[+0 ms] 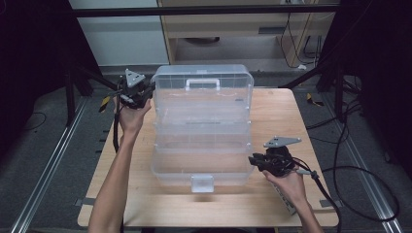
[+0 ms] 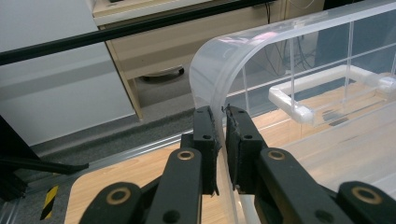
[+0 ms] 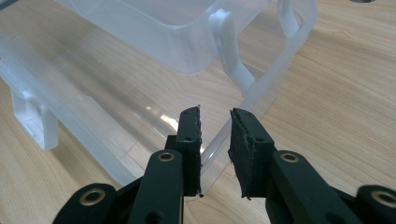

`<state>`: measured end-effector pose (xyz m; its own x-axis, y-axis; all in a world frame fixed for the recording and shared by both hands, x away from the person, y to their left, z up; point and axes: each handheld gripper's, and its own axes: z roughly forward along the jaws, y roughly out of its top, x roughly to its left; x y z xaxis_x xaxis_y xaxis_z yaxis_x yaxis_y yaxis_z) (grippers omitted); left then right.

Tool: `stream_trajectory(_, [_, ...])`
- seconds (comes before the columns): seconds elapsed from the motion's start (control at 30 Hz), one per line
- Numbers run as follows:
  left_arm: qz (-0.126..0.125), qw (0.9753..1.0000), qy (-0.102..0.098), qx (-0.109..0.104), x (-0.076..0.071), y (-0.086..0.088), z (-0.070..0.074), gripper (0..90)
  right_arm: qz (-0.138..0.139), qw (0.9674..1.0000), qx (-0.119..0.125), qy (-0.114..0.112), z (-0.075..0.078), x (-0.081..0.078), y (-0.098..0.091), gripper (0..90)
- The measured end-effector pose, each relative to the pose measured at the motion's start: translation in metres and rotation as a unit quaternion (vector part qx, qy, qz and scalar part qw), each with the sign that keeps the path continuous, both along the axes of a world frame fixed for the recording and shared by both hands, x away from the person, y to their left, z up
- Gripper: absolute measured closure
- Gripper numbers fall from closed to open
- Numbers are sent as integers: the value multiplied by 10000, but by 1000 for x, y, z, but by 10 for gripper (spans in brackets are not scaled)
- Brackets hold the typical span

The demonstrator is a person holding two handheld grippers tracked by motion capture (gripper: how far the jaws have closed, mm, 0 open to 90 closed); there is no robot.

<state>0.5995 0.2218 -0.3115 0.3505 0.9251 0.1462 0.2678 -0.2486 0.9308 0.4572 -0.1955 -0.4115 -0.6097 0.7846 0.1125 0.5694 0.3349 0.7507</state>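
Black jaws of my left gripper (image 2: 221, 122) clamp the clear storage box's lid (image 2: 208, 70) at its corner; my right gripper (image 3: 215, 120), unclenched, straddles that box's base rim (image 3: 224, 140).

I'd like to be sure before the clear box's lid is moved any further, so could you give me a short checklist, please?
1. Left gripper pinching the lid edge: ok.
2. Right gripper on the box base rim: not ok, jaws apart, rim between them unpressed.
3. Lid raised upright: ok.
4. Front latch released: ok.
5. Box fully on the table: ok.
6. Contents inside: cannot tell.
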Motion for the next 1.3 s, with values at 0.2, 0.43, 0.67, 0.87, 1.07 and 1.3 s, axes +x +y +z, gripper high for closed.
stream_trajectory(0.2, [9,10000,-2,-6,5,0,-2,822,-4,10000,2,5,0,0,0,734])
stream_trajectory(0.43, [5,10000,7,-21,12,0,-4,820,-4,10000,2,8,0,0,0,734])
stream_trajectory(0.67, [-3,10000,34,-54,19,1,-7,819,-4,10000,2,7,0,0,0,734])
stream_trajectory(0.87, [26,9999,122,8,28,-1,-8,817,-6,10000,-2,1,0,0,0,734])
stream_trajectory(1.07, [-36,9998,185,48,32,0,-8,814,-12,10000,-5,-9,0,0,0,734])
stream_trajectory(1.3, [-34,9998,198,42,32,0,-8,813,-14,10000,-7,-9,0,0,0,734])
